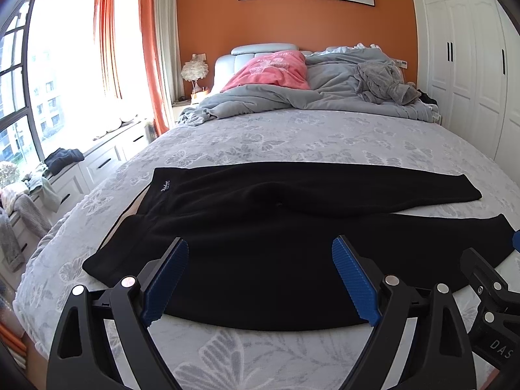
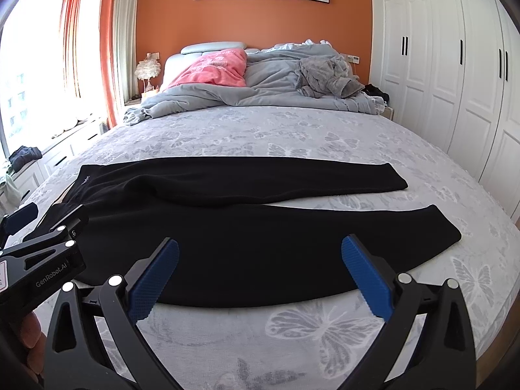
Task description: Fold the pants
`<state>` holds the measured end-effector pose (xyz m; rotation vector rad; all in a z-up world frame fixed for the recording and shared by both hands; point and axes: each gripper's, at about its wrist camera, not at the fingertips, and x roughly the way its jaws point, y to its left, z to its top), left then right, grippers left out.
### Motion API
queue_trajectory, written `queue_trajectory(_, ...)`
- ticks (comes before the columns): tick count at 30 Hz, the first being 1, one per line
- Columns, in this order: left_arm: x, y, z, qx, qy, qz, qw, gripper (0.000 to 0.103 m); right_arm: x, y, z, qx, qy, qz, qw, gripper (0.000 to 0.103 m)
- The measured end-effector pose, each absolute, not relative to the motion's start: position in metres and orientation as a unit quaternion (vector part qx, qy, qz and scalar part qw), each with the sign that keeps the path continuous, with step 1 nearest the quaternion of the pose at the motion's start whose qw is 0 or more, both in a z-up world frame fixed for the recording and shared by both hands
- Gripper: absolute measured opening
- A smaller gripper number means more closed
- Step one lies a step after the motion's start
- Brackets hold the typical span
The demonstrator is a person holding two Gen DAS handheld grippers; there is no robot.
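Note:
Black pants lie flat across the near part of the bed, waistband at the left and both legs running to the right, slightly apart at the cuffs. They also show in the right wrist view. My left gripper is open and empty, hovering over the pants' near edge. My right gripper is open and empty, over the near leg. The right gripper shows at the right edge of the left wrist view, and the left gripper at the left edge of the right wrist view.
The bed has a grey butterfly-print cover. A crumpled grey duvet, a pink pillow and a grey garment lie at the head. A window bench with clothes is at the left, white wardrobes at the right.

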<state>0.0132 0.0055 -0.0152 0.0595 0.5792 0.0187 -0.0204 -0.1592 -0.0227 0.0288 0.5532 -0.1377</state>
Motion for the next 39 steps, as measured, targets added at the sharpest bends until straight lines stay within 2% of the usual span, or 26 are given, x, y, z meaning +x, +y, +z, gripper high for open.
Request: queue_trajectory(39, 0.0135, 0.0031, -0.0191, 0.03, 0.289, 0.01, 0.957, 0.088, -0.0181, -0.1587, -0.028, 0.017, 0.279, -0.067, 0.958, 0.098)
